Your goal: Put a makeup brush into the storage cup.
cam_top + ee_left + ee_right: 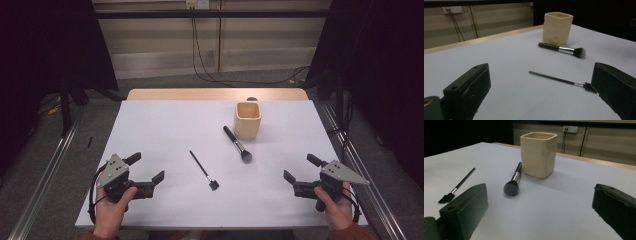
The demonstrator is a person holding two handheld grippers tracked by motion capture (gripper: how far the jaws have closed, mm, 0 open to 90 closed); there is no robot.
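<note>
Both grippers, left (150, 172) and right (298, 172), rest wide open and empty, facing two brushes (238, 143) (204, 171) lying beside a cup (248, 120), likely their holder

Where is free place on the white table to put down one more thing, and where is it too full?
The white table is bare at its far left, beyond the thin brush, and along the near edge between the left gripper and right gripper. The far right, beside the cream cup, is bare too. It is crowded in the middle, where the powder brush lies close to the cup.
</note>
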